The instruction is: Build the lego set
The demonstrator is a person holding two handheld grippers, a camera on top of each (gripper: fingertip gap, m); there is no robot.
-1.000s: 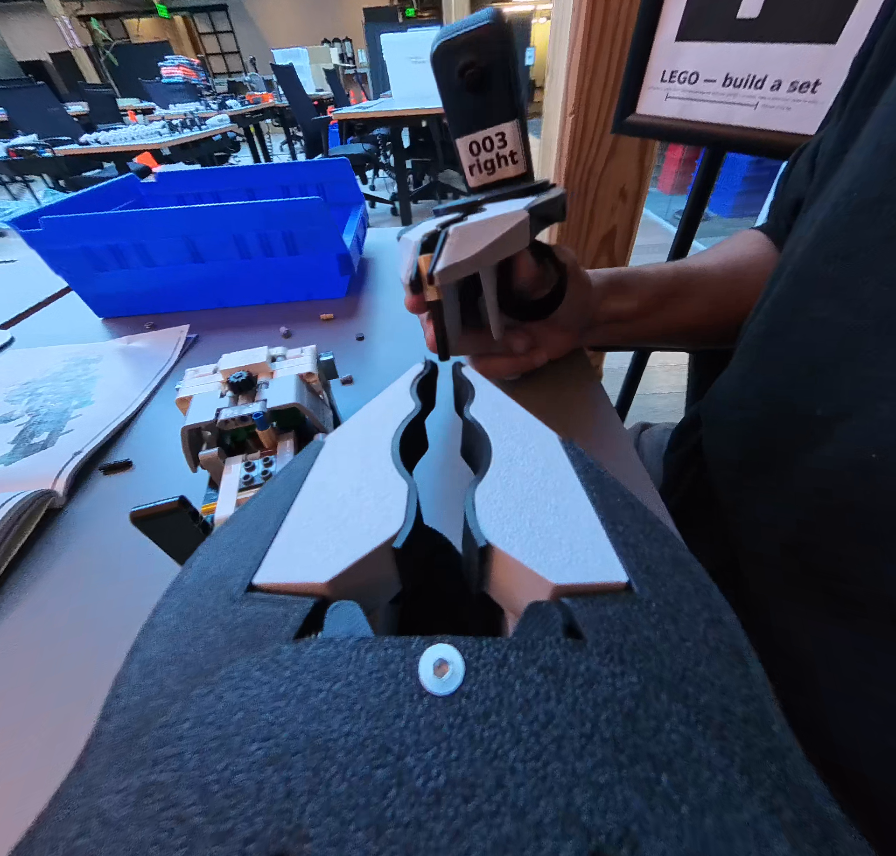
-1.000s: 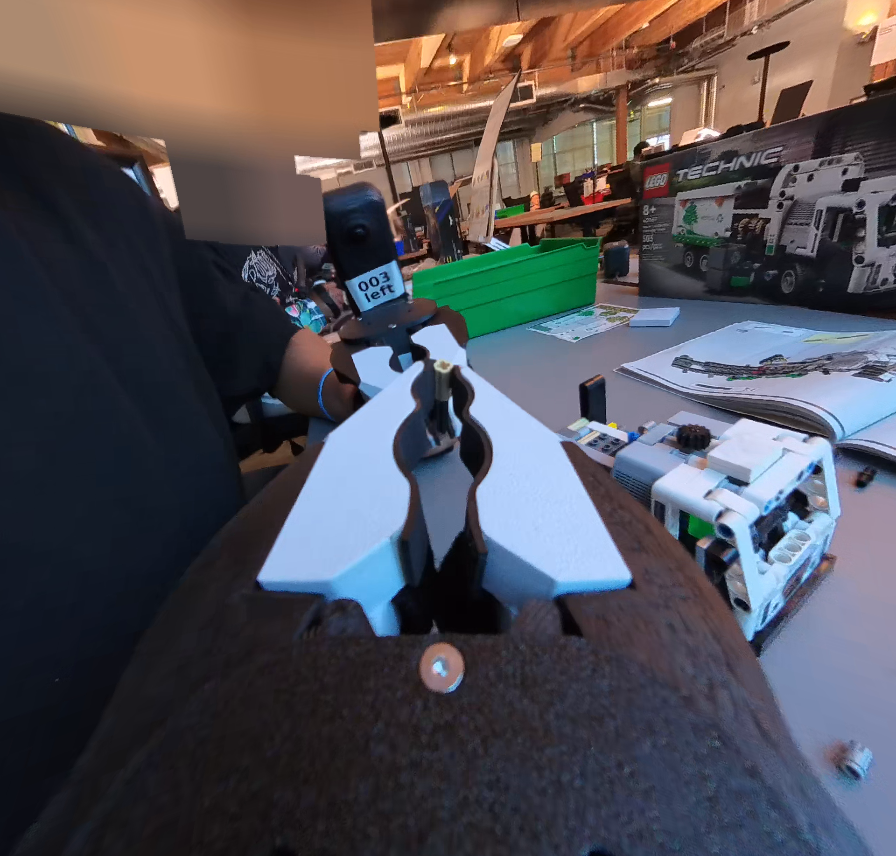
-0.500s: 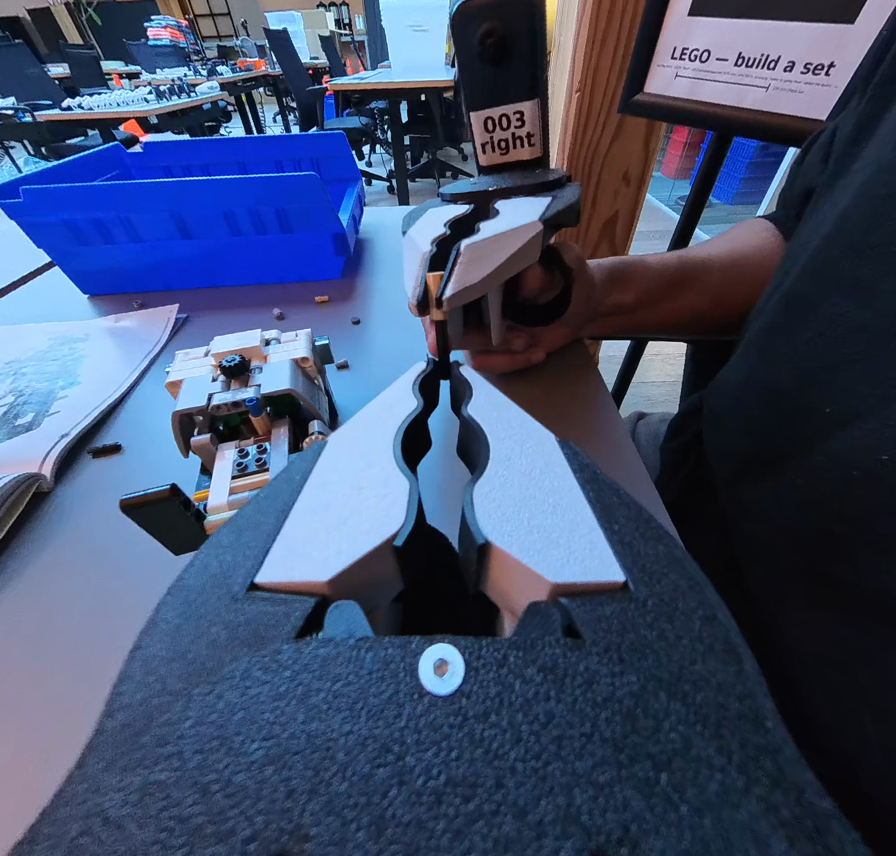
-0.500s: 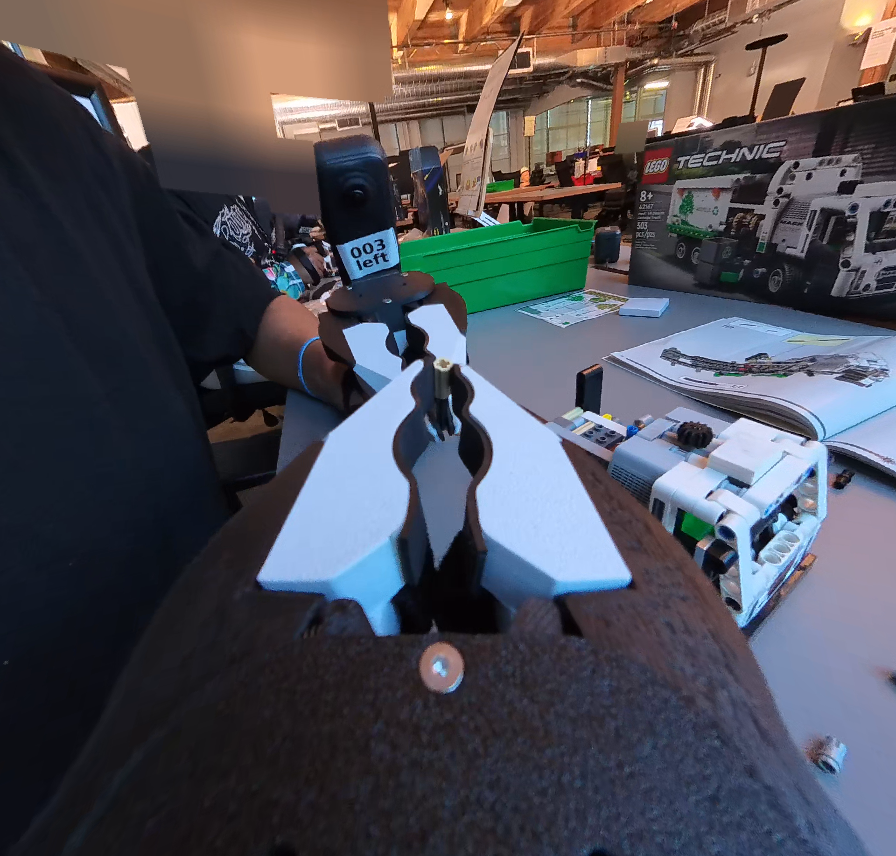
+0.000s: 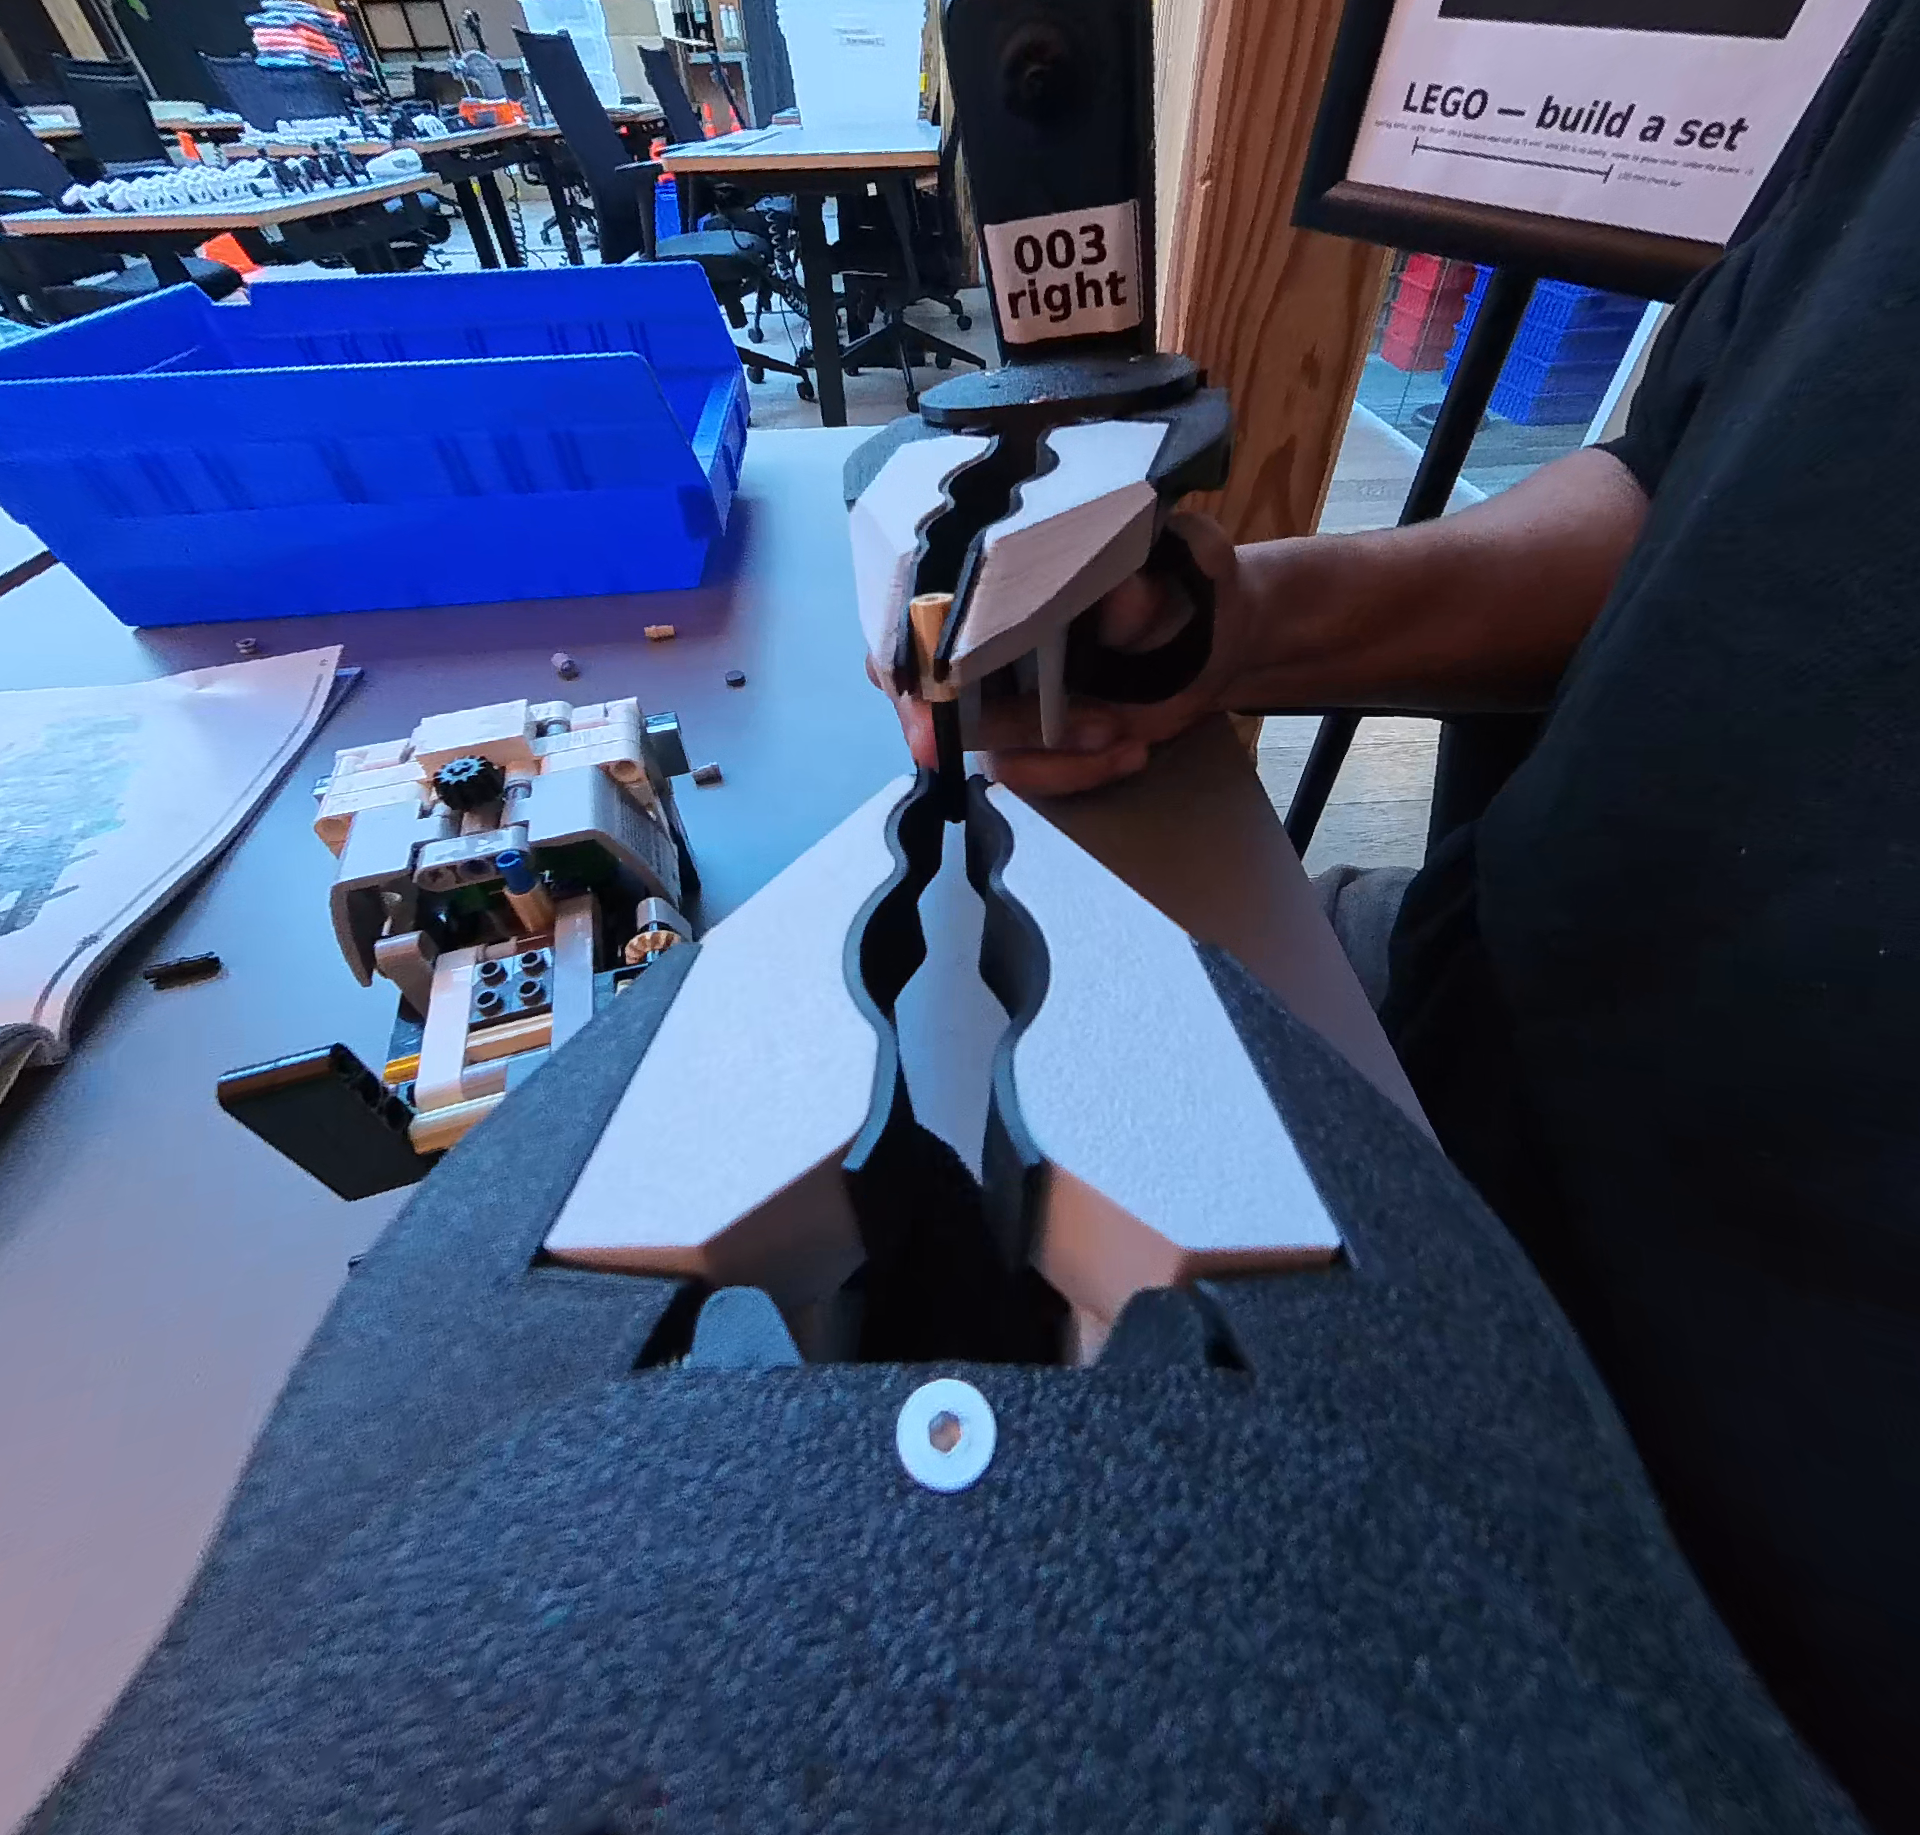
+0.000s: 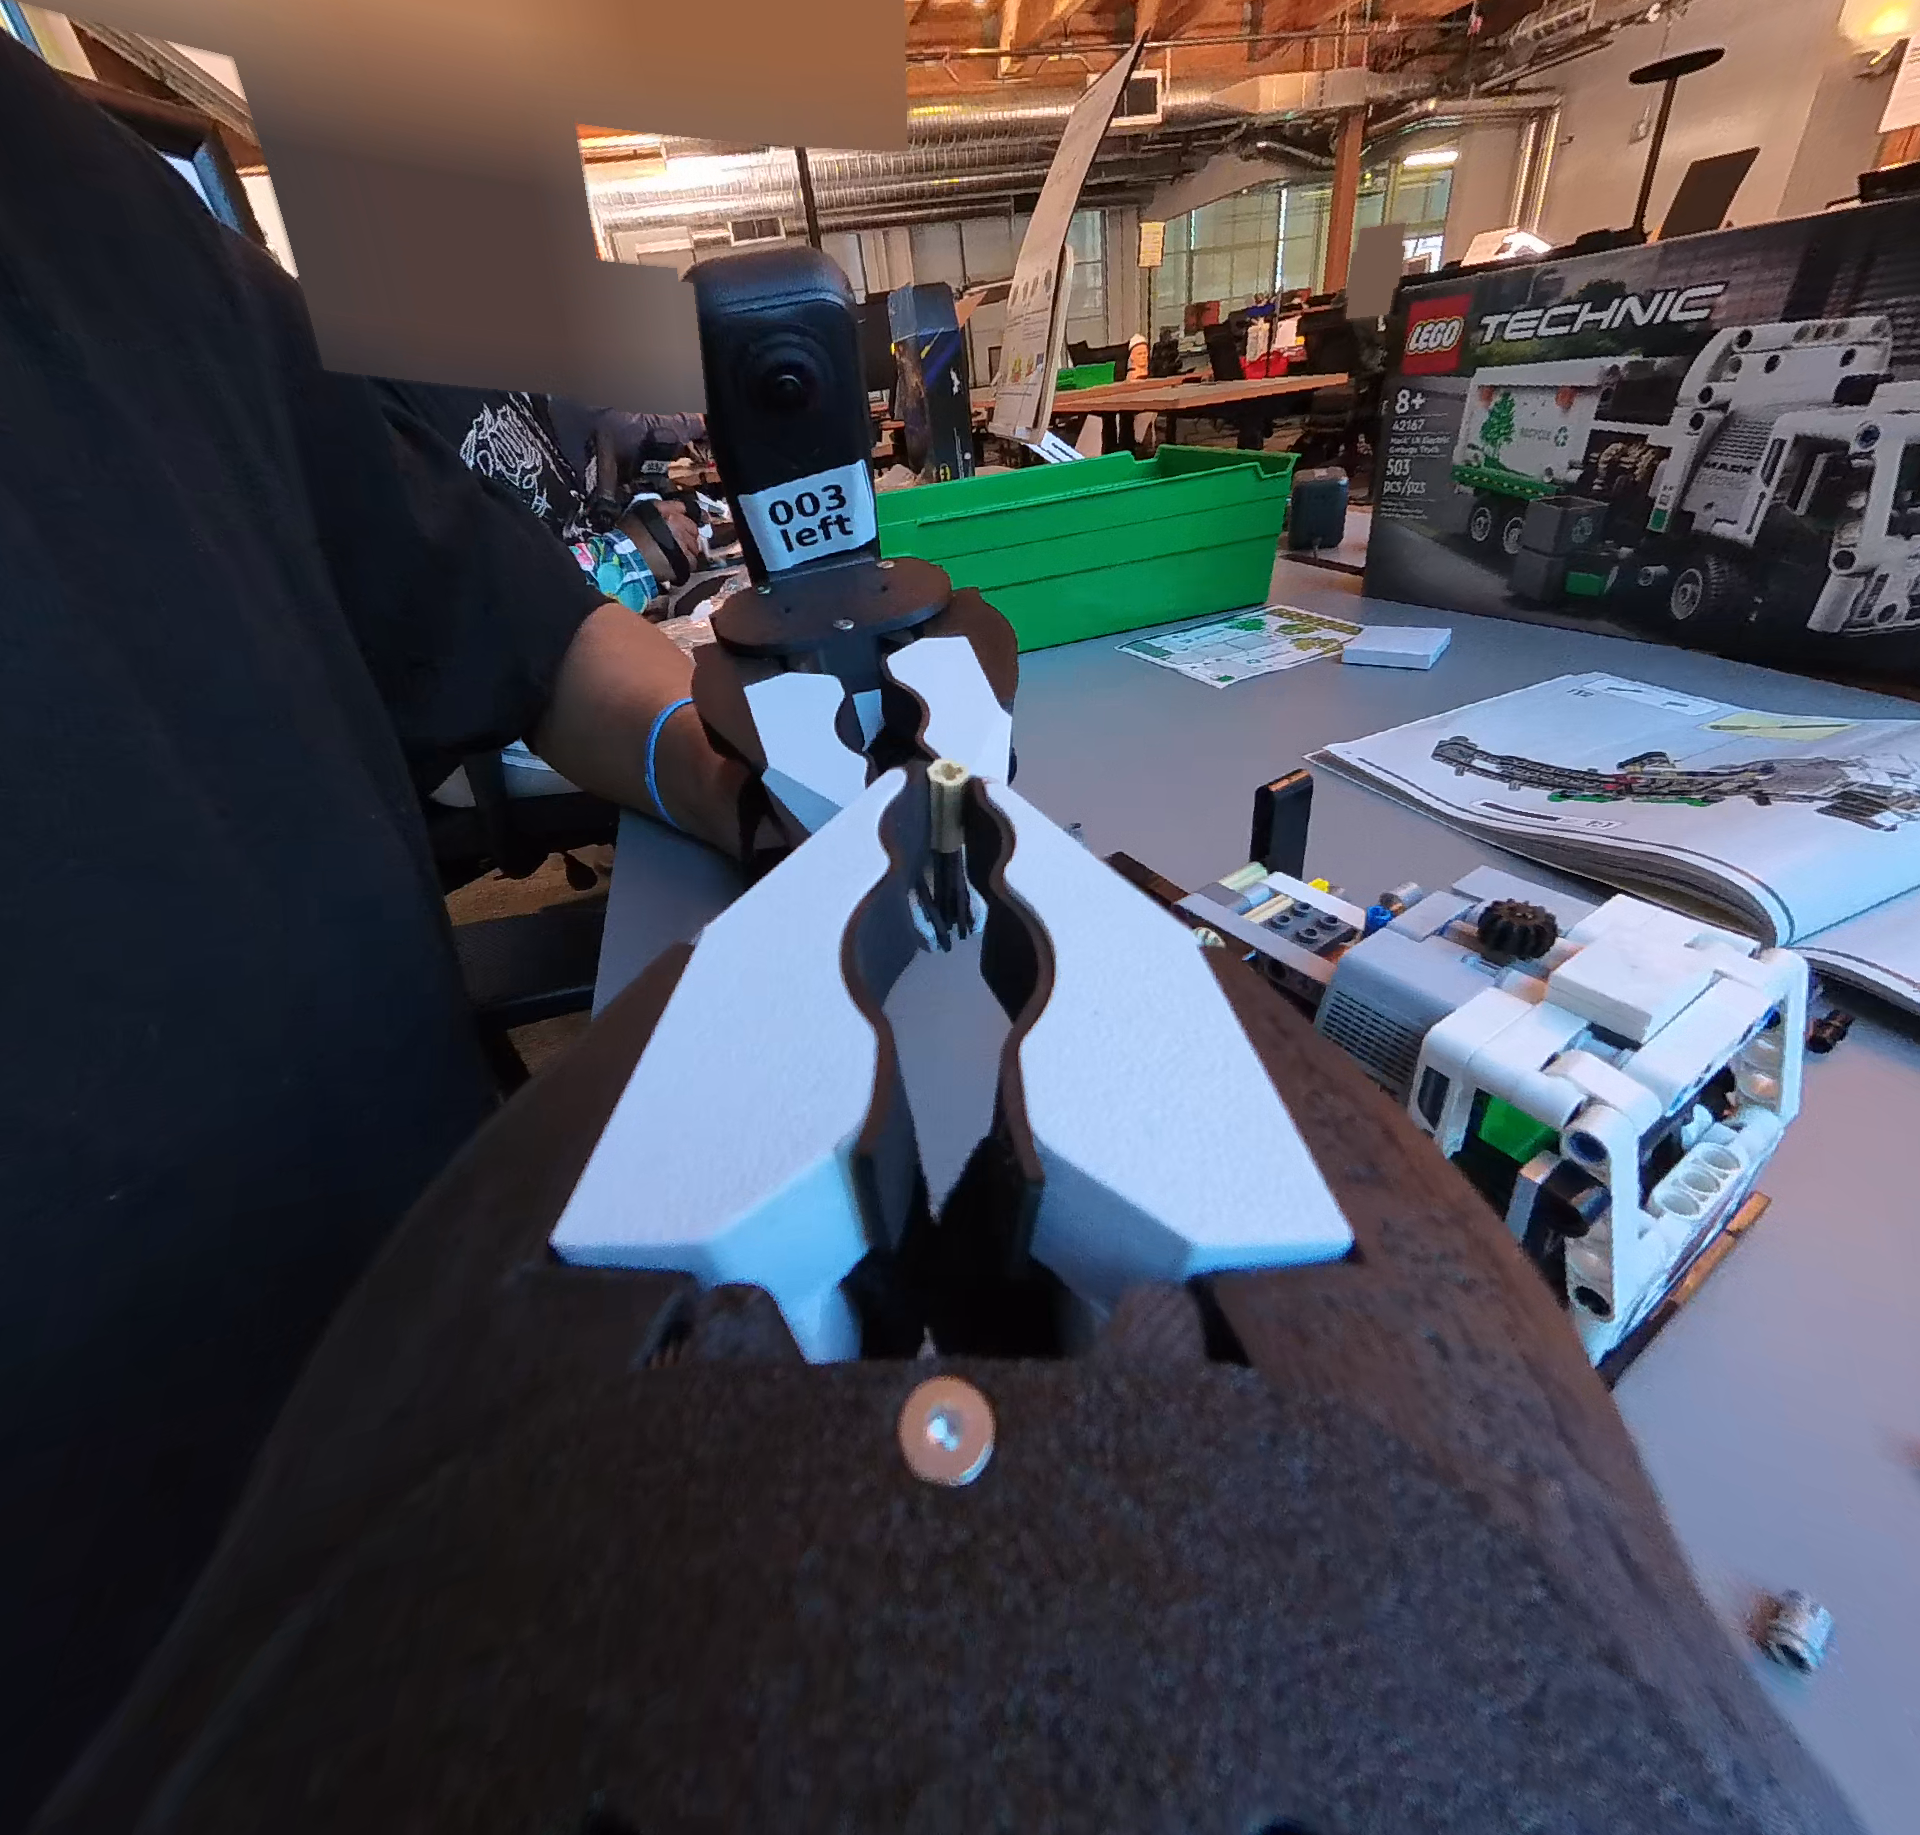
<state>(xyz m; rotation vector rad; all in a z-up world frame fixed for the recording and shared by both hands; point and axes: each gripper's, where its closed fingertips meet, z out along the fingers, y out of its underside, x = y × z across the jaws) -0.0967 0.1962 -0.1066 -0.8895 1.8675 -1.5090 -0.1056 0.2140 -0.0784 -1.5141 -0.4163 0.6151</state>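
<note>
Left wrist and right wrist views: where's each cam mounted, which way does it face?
Left wrist view: sits on the left gripper, looks along its fingers at the right gripper, the partly built white lego truck and the blue plastic bin; shows a hand and black sleeve.
Right wrist view: sits on the right gripper, faces the left gripper, the green plastic bin and the open instruction booklet; shows a forearm.
Shared: the two cameras face each other; both show the truck, the grey table and the tan-tipped black axle piece.

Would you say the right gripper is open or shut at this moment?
Shut: the right gripper pinches a tan bush on a black axle between its fingertips.
</note>
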